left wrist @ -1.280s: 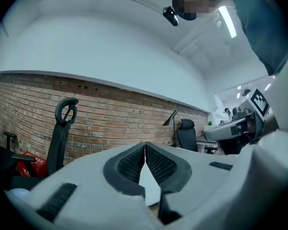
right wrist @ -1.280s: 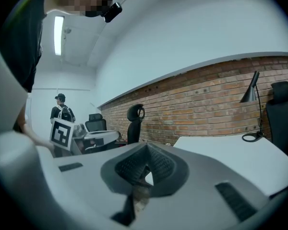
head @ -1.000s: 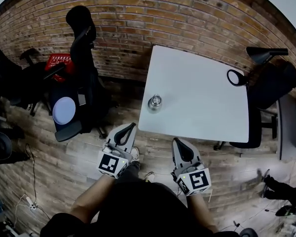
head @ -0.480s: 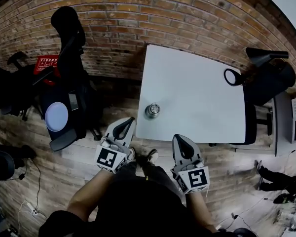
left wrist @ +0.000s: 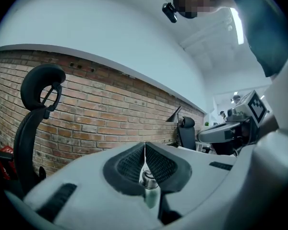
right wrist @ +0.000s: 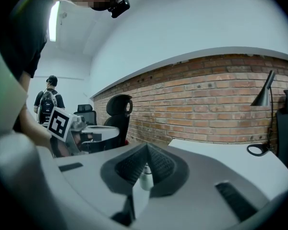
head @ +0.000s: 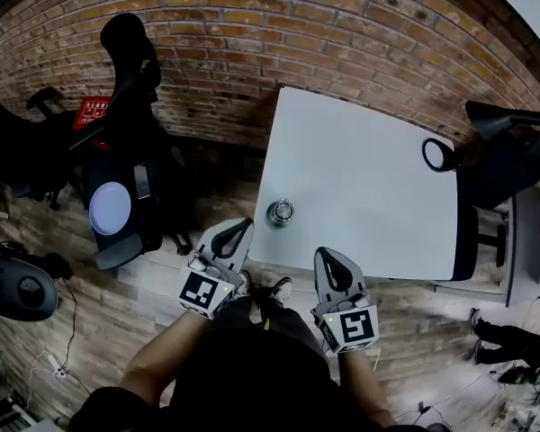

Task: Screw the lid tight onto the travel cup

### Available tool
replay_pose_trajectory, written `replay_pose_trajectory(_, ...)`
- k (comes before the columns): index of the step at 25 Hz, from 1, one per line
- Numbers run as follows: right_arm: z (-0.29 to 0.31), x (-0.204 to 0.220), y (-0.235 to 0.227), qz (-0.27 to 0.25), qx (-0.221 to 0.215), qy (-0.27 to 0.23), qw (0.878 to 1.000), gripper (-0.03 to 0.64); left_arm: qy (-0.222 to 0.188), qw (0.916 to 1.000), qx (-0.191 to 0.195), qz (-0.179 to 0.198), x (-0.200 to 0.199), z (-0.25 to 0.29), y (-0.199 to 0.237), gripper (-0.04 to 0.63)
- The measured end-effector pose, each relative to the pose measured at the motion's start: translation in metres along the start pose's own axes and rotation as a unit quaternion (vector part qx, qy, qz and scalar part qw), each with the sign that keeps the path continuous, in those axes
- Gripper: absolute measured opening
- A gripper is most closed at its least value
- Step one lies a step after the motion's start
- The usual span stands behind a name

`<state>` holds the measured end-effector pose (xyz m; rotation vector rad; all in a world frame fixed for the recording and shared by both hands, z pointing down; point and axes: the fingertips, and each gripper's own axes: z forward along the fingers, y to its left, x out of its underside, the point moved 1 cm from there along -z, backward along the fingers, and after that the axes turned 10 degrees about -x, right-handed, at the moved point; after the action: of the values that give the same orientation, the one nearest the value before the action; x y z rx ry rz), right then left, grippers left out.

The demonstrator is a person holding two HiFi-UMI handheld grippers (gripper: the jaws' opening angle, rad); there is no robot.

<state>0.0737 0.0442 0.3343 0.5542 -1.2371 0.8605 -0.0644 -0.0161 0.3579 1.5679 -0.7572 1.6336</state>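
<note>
A steel travel cup [head: 280, 211] stands upright near the front left corner of the white table [head: 360, 178]. Its silvery top [left wrist: 147, 178] shows beyond the closed jaws in the left gripper view; whether the lid is tight I cannot tell. In the right gripper view the cup [right wrist: 145, 180] also stands just beyond the jaw tips. My left gripper [head: 237, 232] hangs shut and empty off the table's front edge, a little in front of the cup. My right gripper [head: 328, 261] is shut and empty too, at the front edge, right of the cup.
A black desk lamp [head: 443, 154] stands at the table's right side. Black office chairs [head: 130, 151] crowd the left by the brick wall [head: 252, 25], with a red crate [head: 92, 110]. Another chair [head: 508, 165] sits right of the table. A person [right wrist: 48, 102] stands far off.
The head view has drifted, and the table and cup now lie a little closer to the two grippers. Both grippers stay shut and side by side.
</note>
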Motion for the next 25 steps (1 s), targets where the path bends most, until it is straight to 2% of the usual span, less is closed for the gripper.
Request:
replay_pose_trajectory(7, 0.017, 0.031, -0.018, 0.001, -0.019, 0.023, 1.000, 0.012, 0.028, 0.9993, -0.014, -0.019, 0.036, 0.008, -0.001, 0.028)
replay_pose_trajectory(12, 0.040, 0.061, -0.025, -0.013, -0.041, 0.040, 0.998, 0.088, 0.010, 0.9999, -0.004, -0.012, 0.044, 0.022, 0.003, 0.031)
replay_pose_trajectory(13, 0.045, 0.067, -0.025, -0.012, -0.047, 0.041, 0.998, 0.100, 0.007, 0.9999, -0.001, -0.012, 0.046, 0.024, 0.003, 0.037)
replay_pose_trajectory(15, 0.054, 0.080, -0.024, -0.006, -0.059, 0.042, 0.997, 0.123, 0.023, 0.9994, 0.003, -0.024, 0.052, 0.027, 0.000, 0.105)
replay_pose_trajectory(17, 0.063, 0.093, -0.024, -0.001, -0.071, 0.041, 0.997, 0.155, 0.041, 0.9986, 0.006, -0.031, 0.061, 0.032, -0.004, 0.110)
replay_pose_trajectory(25, 0.097, 0.125, -0.026, -0.023, -0.126, 0.022, 0.992, 0.229, 0.024, 0.9986, 0.042, -0.024, 0.085, 0.053, -0.019, 0.169)
